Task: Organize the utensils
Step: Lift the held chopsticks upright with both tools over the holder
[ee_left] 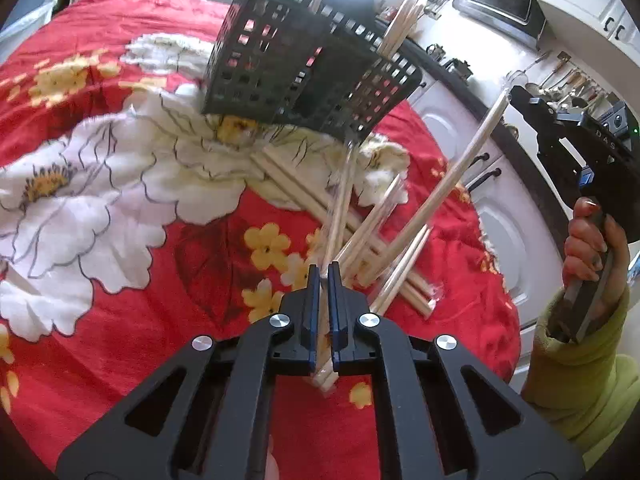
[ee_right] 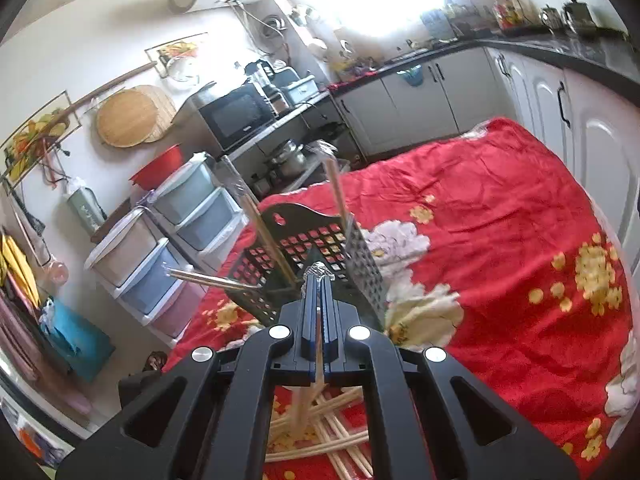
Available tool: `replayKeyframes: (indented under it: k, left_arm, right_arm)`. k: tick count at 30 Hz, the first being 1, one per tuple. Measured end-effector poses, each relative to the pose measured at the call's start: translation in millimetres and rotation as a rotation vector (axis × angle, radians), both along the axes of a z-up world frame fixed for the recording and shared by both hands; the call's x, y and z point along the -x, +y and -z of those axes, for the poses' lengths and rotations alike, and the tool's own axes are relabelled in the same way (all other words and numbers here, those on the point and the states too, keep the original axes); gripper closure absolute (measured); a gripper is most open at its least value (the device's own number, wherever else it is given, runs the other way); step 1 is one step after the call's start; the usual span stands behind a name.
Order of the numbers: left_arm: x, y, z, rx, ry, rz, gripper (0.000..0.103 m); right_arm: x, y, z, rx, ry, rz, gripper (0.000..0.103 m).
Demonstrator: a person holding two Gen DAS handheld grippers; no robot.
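Note:
A black perforated utensil basket (ee_left: 304, 72) stands on the red flowered cloth and holds a few wrapped chopsticks; it also shows in the right wrist view (ee_right: 316, 248). A pile of wrapped wooden chopsticks (ee_left: 360, 240) lies on the cloth in front of it. My left gripper (ee_left: 324, 270) is shut on a wrapped chopstick pair (ee_left: 340, 204) that points toward the basket. My right gripper (ee_right: 318, 278) is shut on a wrapped chopstick pair (ee_right: 318, 360), its wrapper tip just before the basket's rim. The right gripper's body (ee_left: 580, 152) shows at the right of the left wrist view, with its chopstick (ee_left: 460, 176).
The red flowered cloth (ee_right: 500, 240) covers the table. White cabinets (ee_left: 480, 184) and a dark counter run close along the right edge. Plastic drawer units (ee_right: 168, 240) and a microwave (ee_right: 236, 116) stand beyond the table's far side.

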State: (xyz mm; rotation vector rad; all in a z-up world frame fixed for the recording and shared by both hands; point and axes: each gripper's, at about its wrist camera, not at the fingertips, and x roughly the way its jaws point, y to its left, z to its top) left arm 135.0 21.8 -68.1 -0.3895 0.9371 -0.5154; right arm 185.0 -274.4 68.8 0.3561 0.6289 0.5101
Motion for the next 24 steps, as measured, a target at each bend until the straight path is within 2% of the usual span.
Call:
replayKeyframes:
  k: [8, 24]
  left_arm:
    - [-0.2, 0.9, -38.2, 0.022, -0.100, -0.010, 0.103]
    - [-24.3, -2.2, -143.8, 0.088, -0.329, -0.035, 0.103]
  right_arm:
    - [4.6, 16.1, -30.2, 0.008, -0.083, -0.049, 0.101]
    - [4.6, 31.4, -76.6, 0.007, -0.191, -0.074, 0.102]
